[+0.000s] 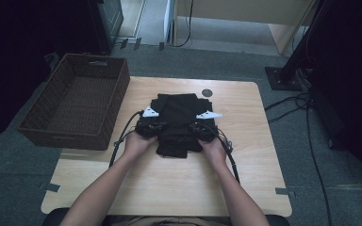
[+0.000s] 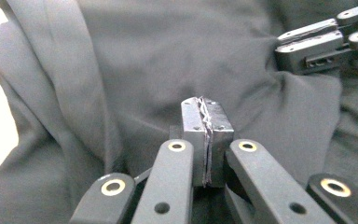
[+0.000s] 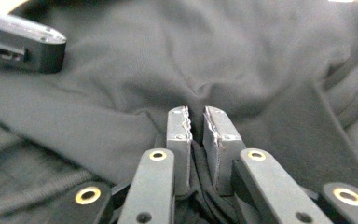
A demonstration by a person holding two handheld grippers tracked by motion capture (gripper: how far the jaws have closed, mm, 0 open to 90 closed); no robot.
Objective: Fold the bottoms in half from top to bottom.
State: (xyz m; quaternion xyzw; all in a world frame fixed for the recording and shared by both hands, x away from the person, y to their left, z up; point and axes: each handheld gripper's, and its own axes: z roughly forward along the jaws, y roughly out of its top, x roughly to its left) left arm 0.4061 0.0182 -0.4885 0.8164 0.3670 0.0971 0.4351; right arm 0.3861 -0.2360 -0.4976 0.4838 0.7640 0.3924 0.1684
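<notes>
Now we note the black garment (image 1: 176, 123) lying folded at mid-surface (image 1: 245, 155), its long axis running away from us toward the far edge. Left hand-held gripper (image 1: 152, 126) sits on its left edge, right hand-held gripper (image 1: 201, 130) on its right edge, so the cloth lies between them, equally near both. Left jaws are pressed together on a thin fold (image 2: 207, 140); right jaws pinch a thicker bunch (image 3: 200, 163). Wicker basket (image 1: 75, 101) stands off the left side, nearer the left hand; we judge any carry goes that way.
</notes>
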